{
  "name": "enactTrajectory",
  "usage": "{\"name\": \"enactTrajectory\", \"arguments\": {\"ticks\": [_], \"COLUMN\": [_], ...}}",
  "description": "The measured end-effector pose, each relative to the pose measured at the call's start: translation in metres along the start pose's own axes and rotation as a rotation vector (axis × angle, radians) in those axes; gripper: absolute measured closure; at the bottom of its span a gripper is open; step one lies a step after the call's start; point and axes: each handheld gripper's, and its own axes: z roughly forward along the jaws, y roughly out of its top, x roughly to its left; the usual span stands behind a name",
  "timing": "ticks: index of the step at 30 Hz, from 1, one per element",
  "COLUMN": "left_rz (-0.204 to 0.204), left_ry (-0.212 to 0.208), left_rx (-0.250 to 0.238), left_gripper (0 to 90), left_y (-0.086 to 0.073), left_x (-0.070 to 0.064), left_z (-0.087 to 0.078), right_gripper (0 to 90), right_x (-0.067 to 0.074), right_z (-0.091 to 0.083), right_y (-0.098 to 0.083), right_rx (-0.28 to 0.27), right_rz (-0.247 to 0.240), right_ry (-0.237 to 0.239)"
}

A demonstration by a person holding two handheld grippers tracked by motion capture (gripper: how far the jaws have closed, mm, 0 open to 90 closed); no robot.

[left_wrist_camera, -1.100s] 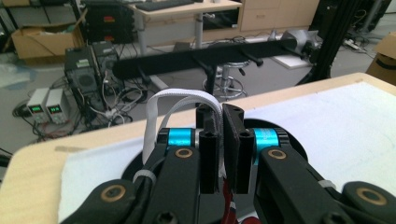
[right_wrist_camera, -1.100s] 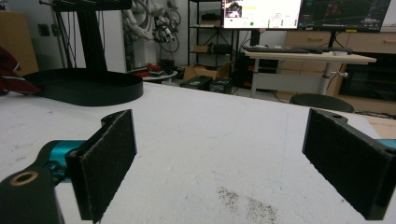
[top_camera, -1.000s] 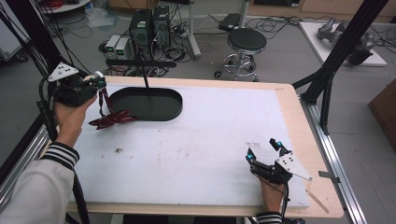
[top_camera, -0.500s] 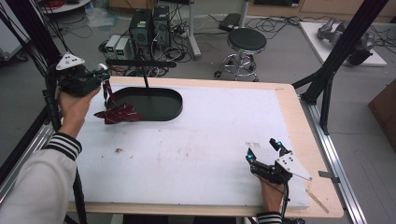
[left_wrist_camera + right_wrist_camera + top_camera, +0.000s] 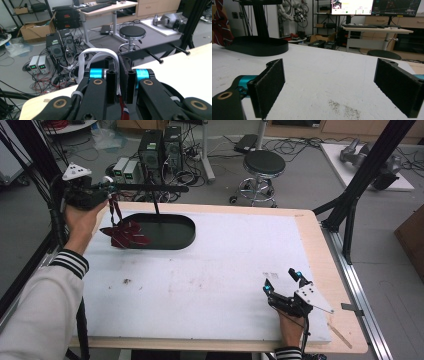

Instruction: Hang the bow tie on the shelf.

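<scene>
So in the high view the left gripper [image 5: 107, 187] was up in the upper left of the frame, above the far left corner of the table [image 5: 310, 227], with its jaws clamped tight on the white strap [image 5: 100, 53] of a dark red striped bag [image 5: 124, 234]. The bag hung down from it on that strap, right at the left end of the black oval base [image 5: 170, 231] of a stand, lifted clear of the white mat as far as I could tell. In the left gripper view you could see the two black pads pressed together with the strap looping up and over between them, and a bit of red fabric poking out below.

The stand's thin post rose from the base and carried a black horizontal bar [image 5: 150, 187], which sat just right of the left gripper in the high view. Couldn't tell if the strap was touching the bar.

The right gripper [image 5: 283, 281] was way off in the lower right of the high view, resting on the white mat [image 5: 215, 280], jaws wide apart and nothing between them. The right gripper view showed the same: both pads spread over bare mat, with the base and a sliver of the red bag in the upper left of that frame.
</scene>
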Motion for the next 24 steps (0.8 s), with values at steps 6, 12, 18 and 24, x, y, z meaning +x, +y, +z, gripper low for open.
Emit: {"name": "enactTrajectory", "arguments": {"ticks": [6,12,18,24], "left_rz": [0.01,0.025,0.043,0.043], "left_ry": [-0.003,-0.001,0.022,0.029], "left_rx": [-0.02,-0.04,-0.033,-0.008], "left_gripper": [84.6,84.6,84.5,84.4], "left_y": [0.011,0.022,0.028,0.024], "left_x": [0.003,0.003,0.004,0.004], "left_z": [0.008,0.016,0.027,0.035], "right_gripper": [8.9,8.9,8.9,8.9], "right_x": [0.0,0.001,0.001,0.001], "right_z": [0.0,0.0,0.0,0.0], "right_y": [0.0,0.0,0.0,0.0], "right_rx": [0.002,0.009,0.009,0.008], "right_rz": [-0.008,-0.006,-0.005,-0.003], "right_ry": [-0.003,-0.005,-0.007,-0.007]}}
